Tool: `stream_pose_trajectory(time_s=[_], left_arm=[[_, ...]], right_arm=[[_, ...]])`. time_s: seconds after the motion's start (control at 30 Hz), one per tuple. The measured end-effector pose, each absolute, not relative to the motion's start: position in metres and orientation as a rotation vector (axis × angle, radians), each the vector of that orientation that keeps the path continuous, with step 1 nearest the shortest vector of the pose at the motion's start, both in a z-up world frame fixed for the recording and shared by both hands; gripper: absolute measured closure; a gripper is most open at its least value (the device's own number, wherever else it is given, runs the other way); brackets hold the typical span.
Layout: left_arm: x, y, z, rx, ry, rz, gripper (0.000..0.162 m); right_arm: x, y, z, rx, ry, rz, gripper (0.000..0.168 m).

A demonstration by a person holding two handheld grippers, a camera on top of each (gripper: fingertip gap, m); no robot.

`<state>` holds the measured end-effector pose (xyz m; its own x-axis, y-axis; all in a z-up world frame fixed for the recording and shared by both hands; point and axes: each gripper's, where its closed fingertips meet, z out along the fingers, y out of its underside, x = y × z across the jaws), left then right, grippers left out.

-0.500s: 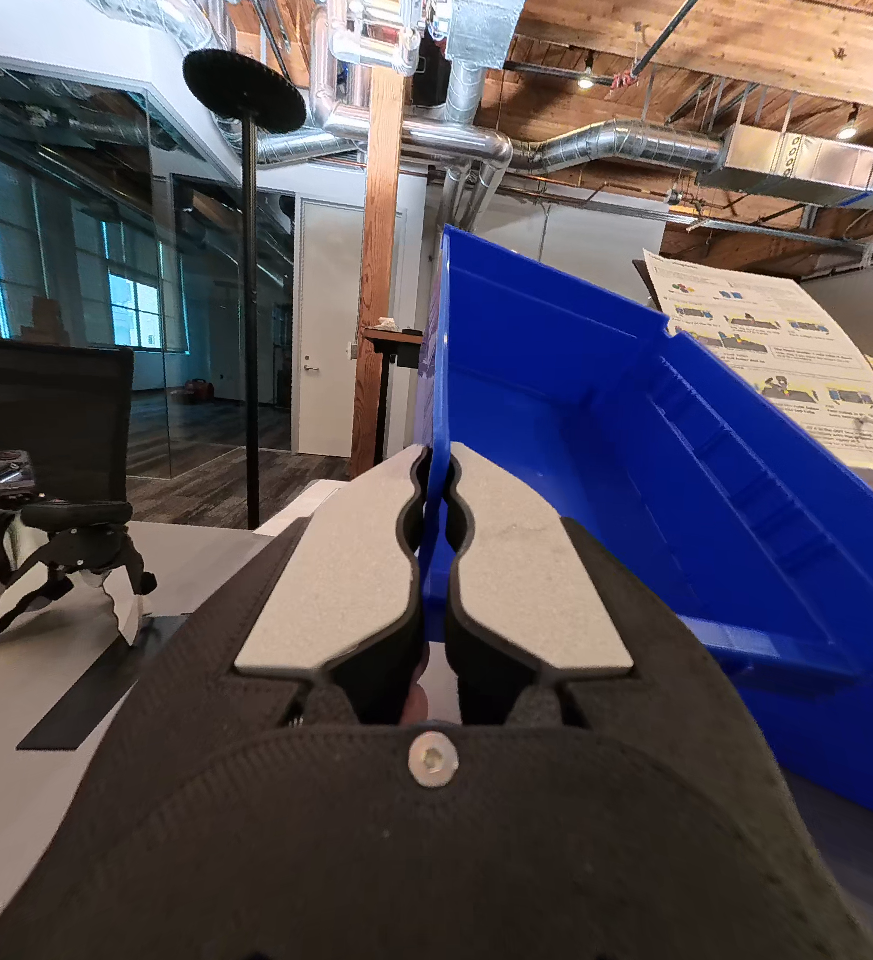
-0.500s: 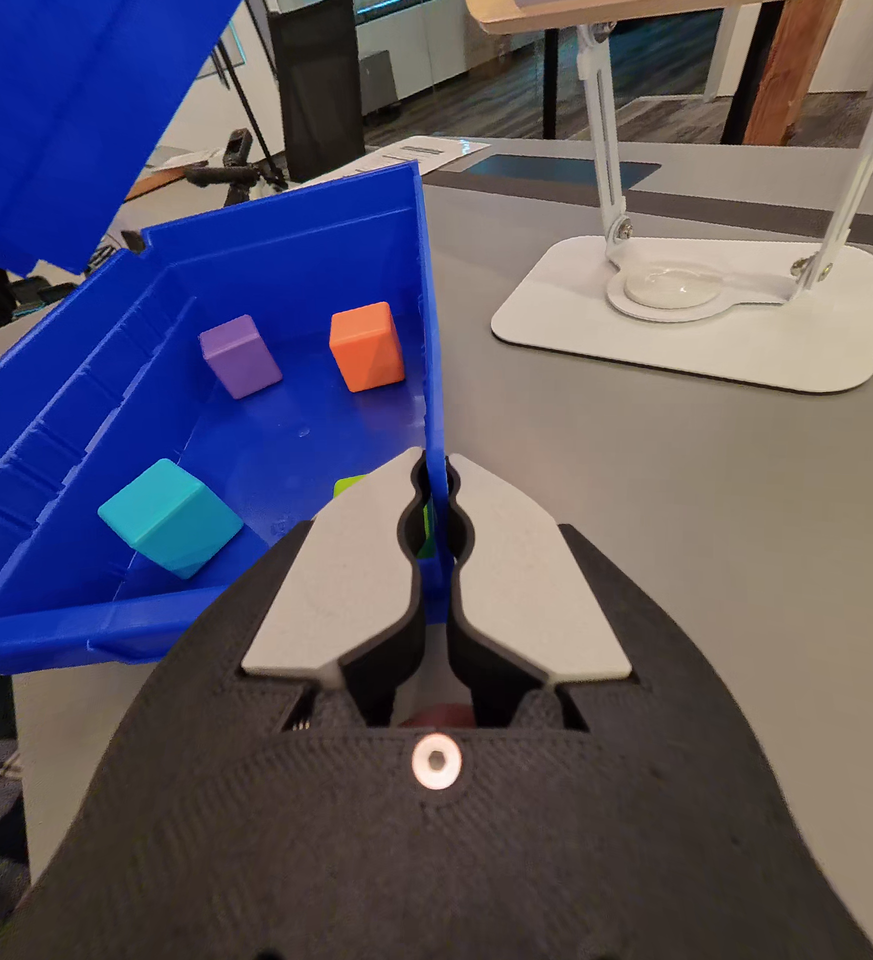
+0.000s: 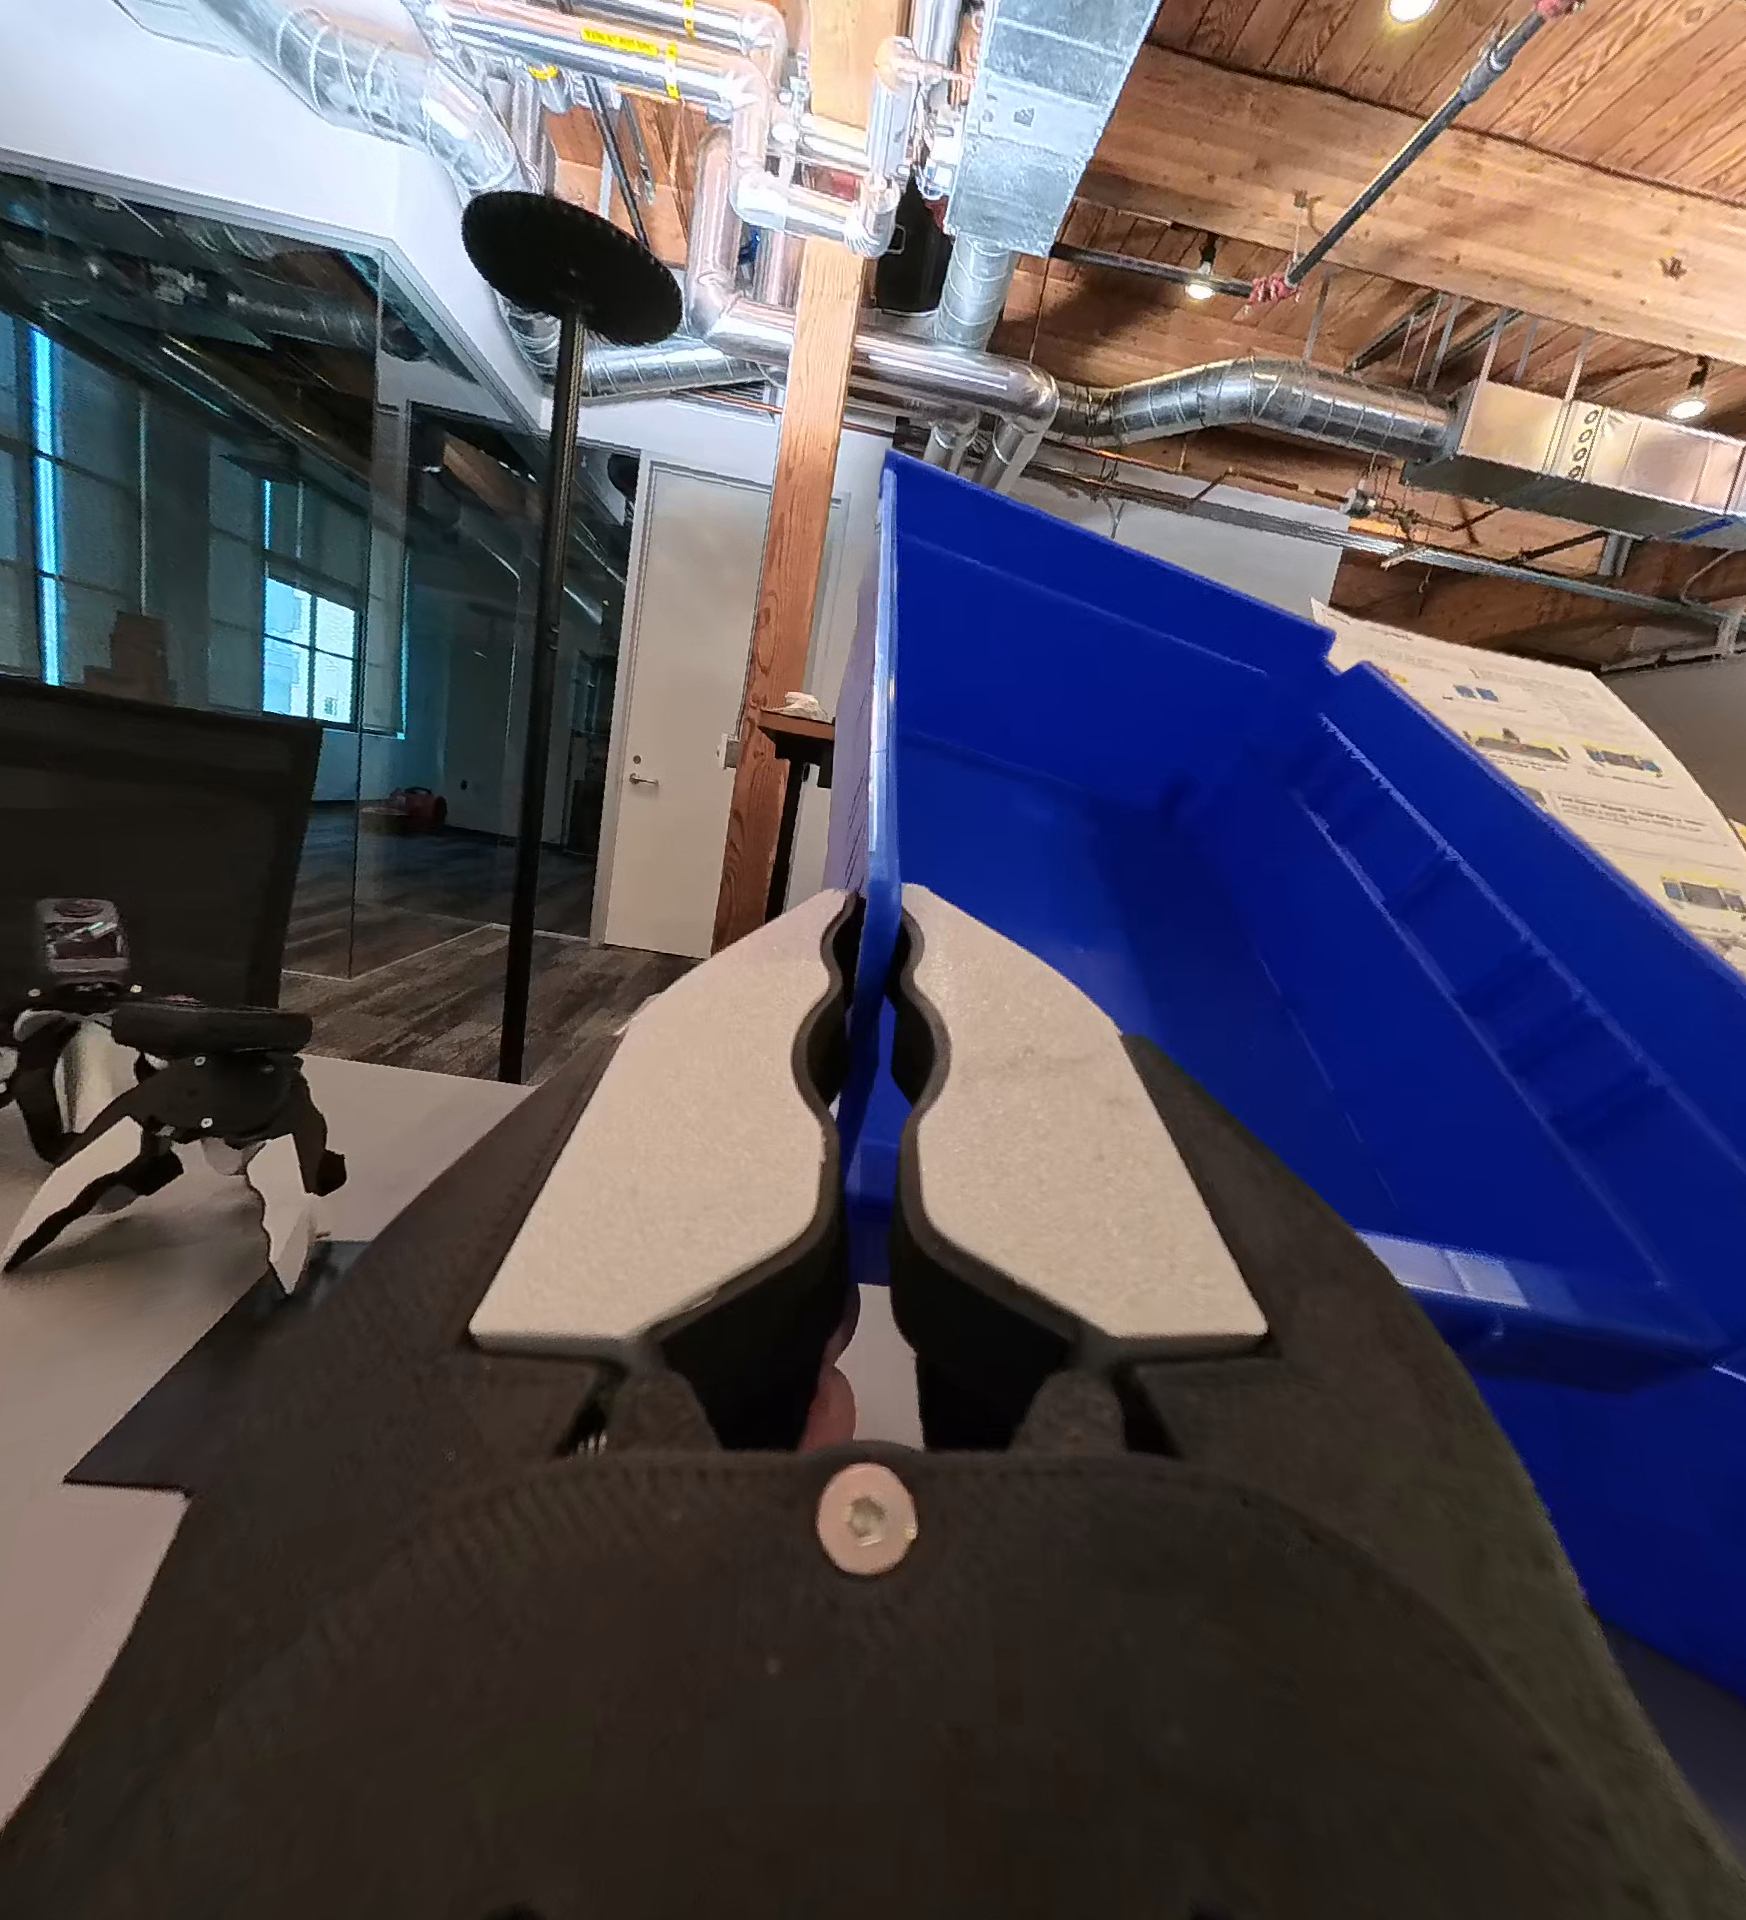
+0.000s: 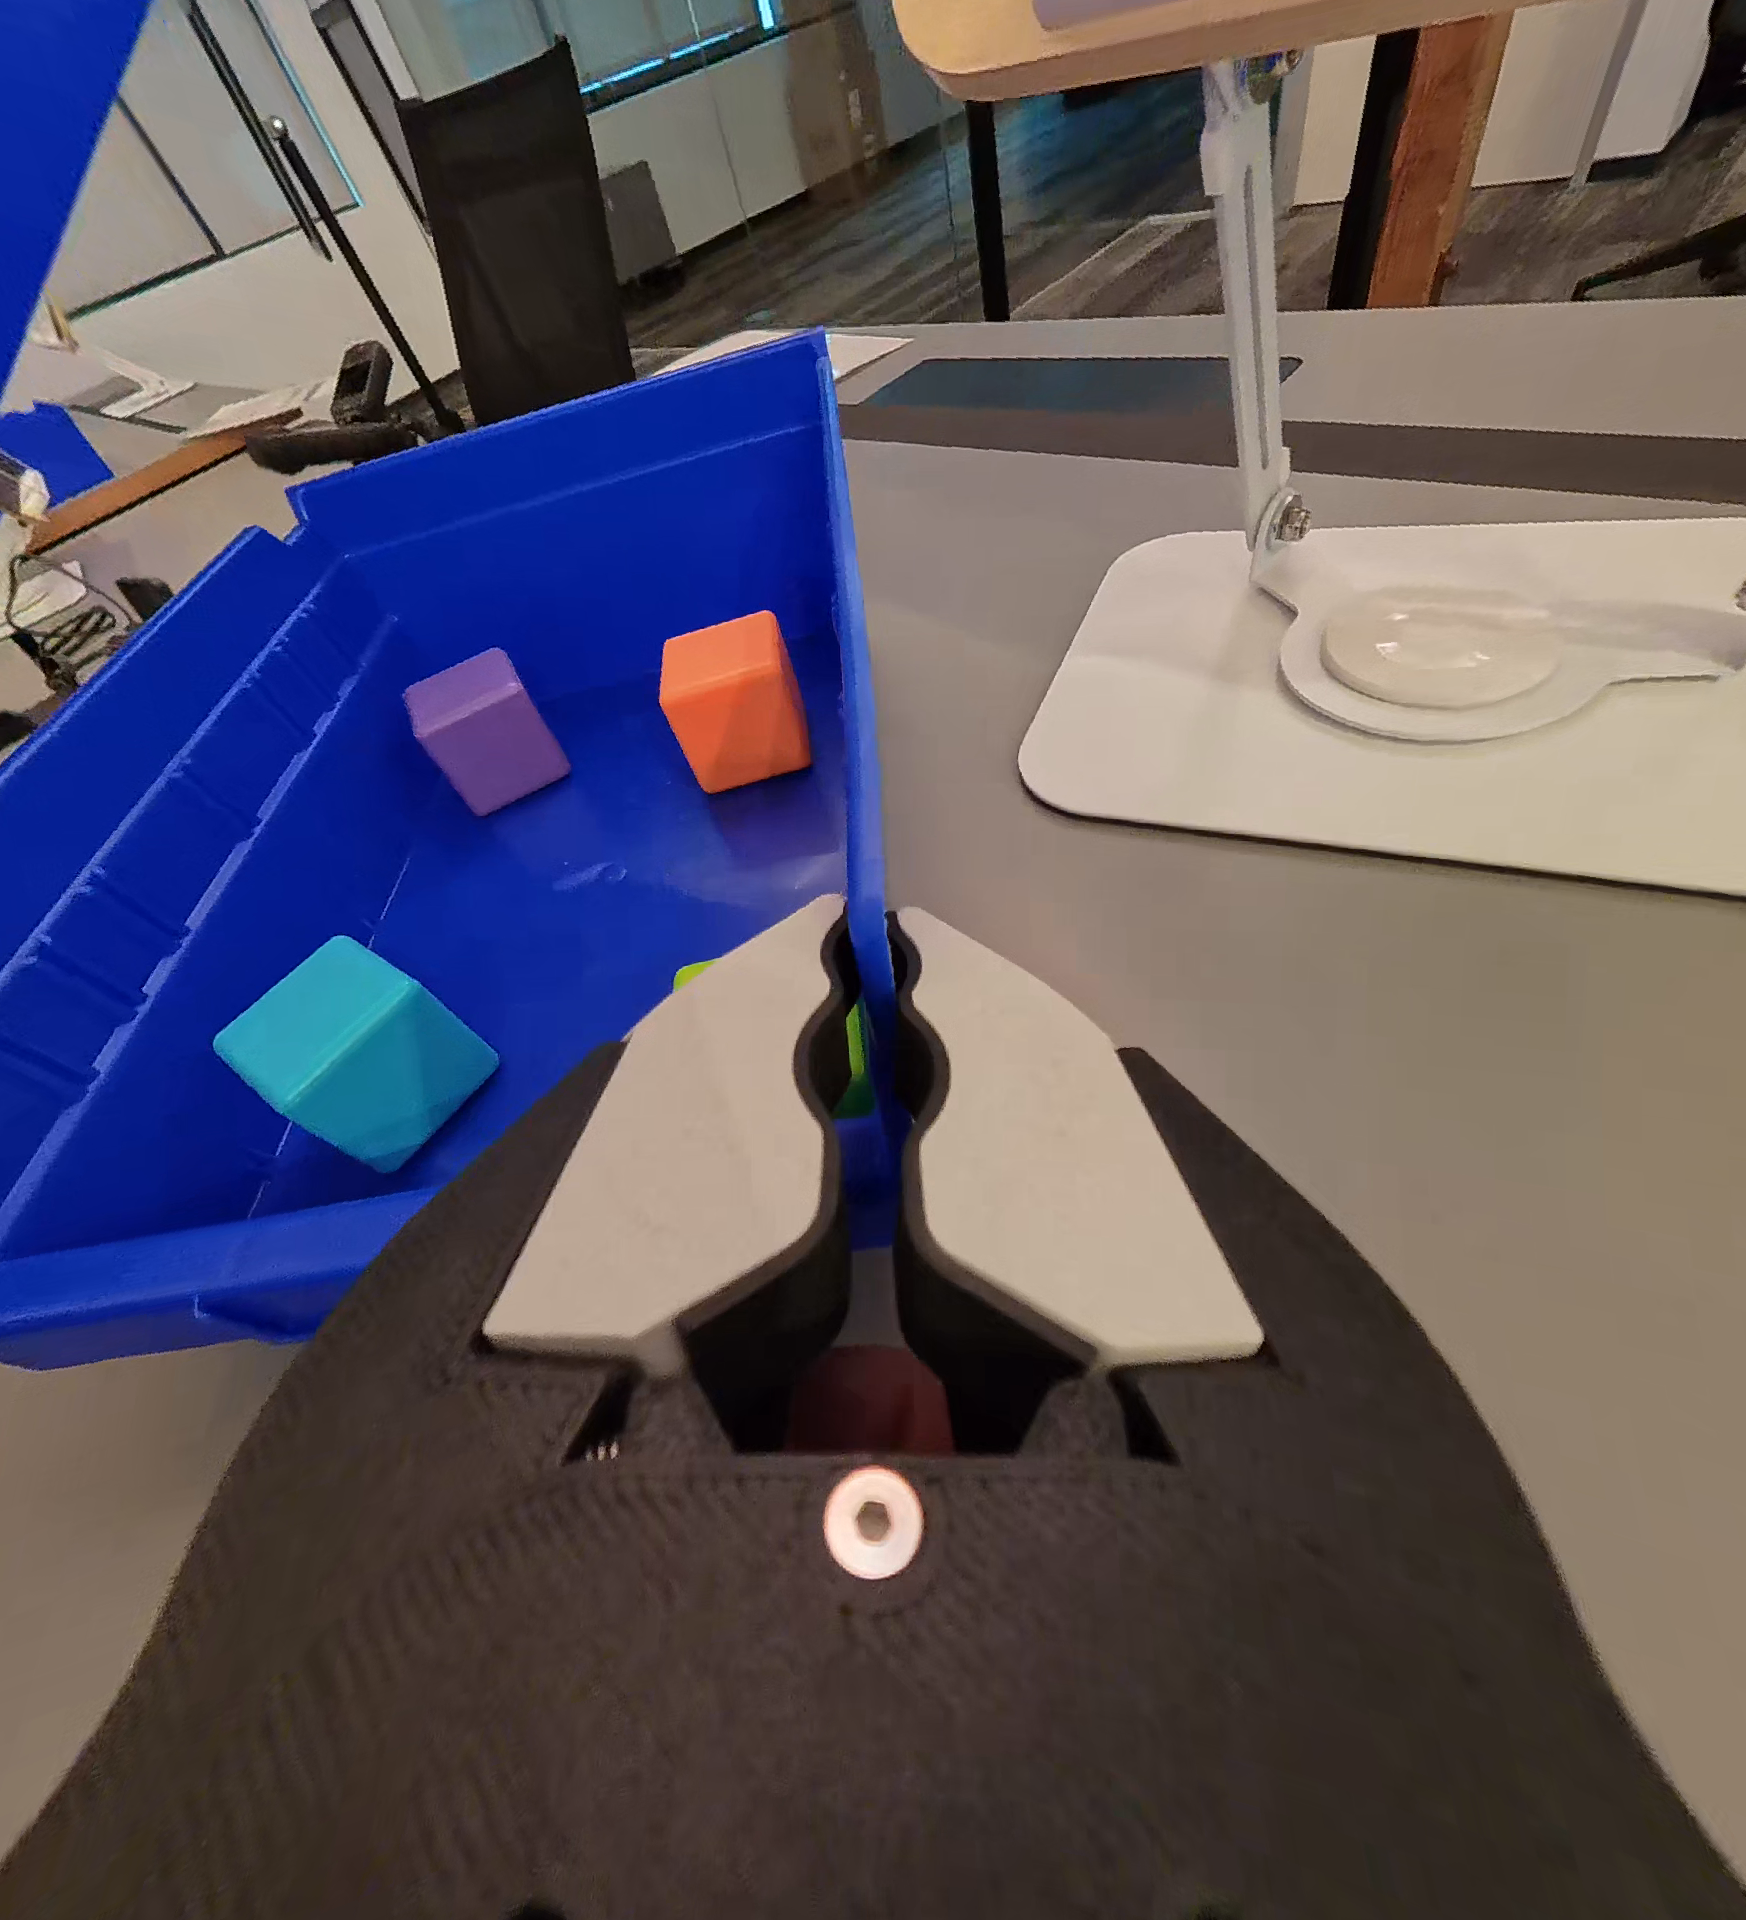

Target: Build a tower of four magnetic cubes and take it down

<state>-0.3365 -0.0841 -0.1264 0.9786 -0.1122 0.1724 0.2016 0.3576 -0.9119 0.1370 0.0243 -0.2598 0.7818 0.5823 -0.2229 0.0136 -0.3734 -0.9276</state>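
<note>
Jaws pinched shut on both sides, each on a thin blue wall. With the left gripper (image 3: 874, 914), clamped on the side wall of the lifted bin (image 3: 1108, 831), tipped up off the table and running from 12 toward 4 o'clock in the left wrist view. Looks bare inside as far as can be seen. Probably tilted like this to pour out its contents or check that nothing is left.

With the right gripper (image 4: 869, 914), clamped on the right-hand wall of the lower bin (image 4: 557, 520), set flat on the grey table (image 4: 1264, 1143). Likely held to steady it or drag it closer.

Inside the lower bin, four cubes, all apart and none stacked:
- purple cube (image 4: 484, 727) at 11 o'clock
- orange cube (image 4: 734, 701) at 12 o'clock, near the gripped wall
- teal cube (image 4: 355, 1049) at 9 o'clock, tipped on an edge
- green cube (image 4: 692, 977), mostly hidden behind the left finger

At 10 o'clock in the right wrist view, a slab of the lifted bin (image 4: 7, 260). At 2 o'clock, a white stand (image 4: 1368, 790). No tower begun yet, by this reading.
</note>
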Motion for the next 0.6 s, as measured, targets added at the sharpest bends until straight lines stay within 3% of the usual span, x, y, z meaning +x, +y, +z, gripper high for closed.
stream_pose_trajectory(time_s=[0.27, 0.4, 0.47, 0.6], left_arm=[[-0.343, -0.086, -0.128, -1.183, -0.094, -0.201, 0.159], [-0.345, -0.087, -0.127, -1.175, -0.1, -0.208, 0.159], [-0.346, -0.088, -0.127, -1.168, -0.104, -0.213, 0.159], [-0.346, -0.089, -0.126, -1.159, -0.113, -0.225, 0.159]], right_arm=[[0.107, 0.037, -0.259, -1.863, -0.482, 0.694, 0.163], [0.119, 0.036, -0.249, -1.809, -0.488, 0.645, 0.13], [0.125, 0.029, -0.236, -1.743, -0.542, 0.606, 0.124], [0.103, -0.018, -0.205, -1.488, -0.867, 0.6, 0.127]])
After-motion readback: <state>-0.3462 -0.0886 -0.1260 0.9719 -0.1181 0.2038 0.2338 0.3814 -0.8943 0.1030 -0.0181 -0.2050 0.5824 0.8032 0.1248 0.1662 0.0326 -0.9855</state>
